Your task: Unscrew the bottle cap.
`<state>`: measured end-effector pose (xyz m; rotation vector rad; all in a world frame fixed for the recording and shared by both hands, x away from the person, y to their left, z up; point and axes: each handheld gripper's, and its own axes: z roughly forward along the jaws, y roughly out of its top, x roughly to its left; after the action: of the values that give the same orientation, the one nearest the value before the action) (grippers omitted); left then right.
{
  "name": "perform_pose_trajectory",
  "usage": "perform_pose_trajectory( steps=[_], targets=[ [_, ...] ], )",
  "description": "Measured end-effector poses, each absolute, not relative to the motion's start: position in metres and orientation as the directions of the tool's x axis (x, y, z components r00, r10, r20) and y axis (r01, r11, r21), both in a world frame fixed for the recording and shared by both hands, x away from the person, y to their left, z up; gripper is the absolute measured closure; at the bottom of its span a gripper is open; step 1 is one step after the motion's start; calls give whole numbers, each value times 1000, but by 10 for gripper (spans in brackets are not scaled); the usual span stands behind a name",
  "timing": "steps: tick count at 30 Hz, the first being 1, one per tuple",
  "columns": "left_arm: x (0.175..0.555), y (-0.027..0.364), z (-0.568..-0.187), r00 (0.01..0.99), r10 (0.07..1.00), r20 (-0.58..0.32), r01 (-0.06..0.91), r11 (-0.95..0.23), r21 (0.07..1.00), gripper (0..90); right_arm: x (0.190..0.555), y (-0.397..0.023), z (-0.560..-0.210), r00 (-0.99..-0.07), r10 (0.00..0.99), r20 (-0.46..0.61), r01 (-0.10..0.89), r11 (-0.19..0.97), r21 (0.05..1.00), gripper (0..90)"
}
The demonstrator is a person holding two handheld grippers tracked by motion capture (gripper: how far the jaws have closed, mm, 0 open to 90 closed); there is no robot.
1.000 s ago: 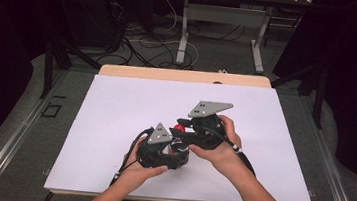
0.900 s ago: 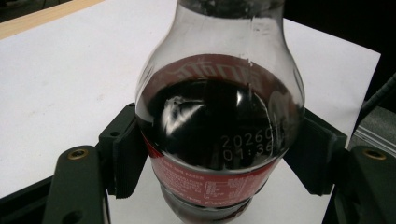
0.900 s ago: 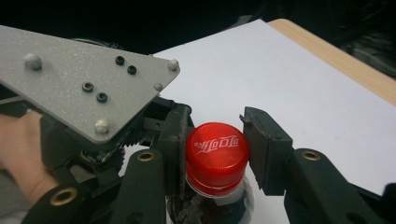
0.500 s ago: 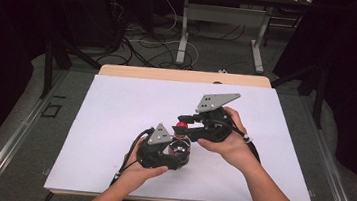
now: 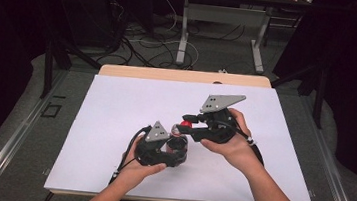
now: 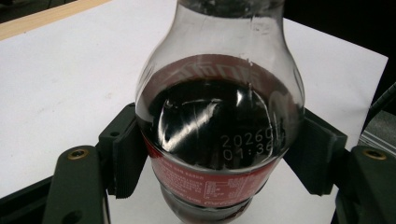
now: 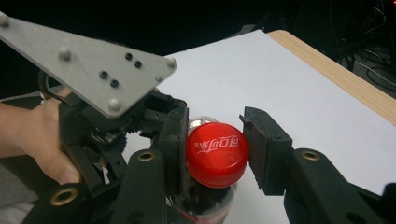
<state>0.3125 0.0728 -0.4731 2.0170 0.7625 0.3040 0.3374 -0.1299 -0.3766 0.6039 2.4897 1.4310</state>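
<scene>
The left gripper is clamped on the body of a small cola bottle, one black pad pressed to each side of its rounded shoulder, just above the red label. The bottle is part full of dark drink and sits low over a white sheet that covers the table. The right gripper comes in from the other side, its jaws closed on the red cap. Likely trouble from here: if the cap is twisted while the lower grip is too light, the smooth bottle could spin or tip, and loosening it fast could let the drink fizz out onto the sheet.
</scene>
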Motion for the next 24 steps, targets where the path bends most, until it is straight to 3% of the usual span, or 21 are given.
perform_pose_trajectory(
  steps=[24],
  targets=[
    [321, 88, -470, 742, 664, -93, 410, -340, 846, 302, 338, -170, -401, -804, 594, 29, 347, 428, 835, 616]
  ],
)
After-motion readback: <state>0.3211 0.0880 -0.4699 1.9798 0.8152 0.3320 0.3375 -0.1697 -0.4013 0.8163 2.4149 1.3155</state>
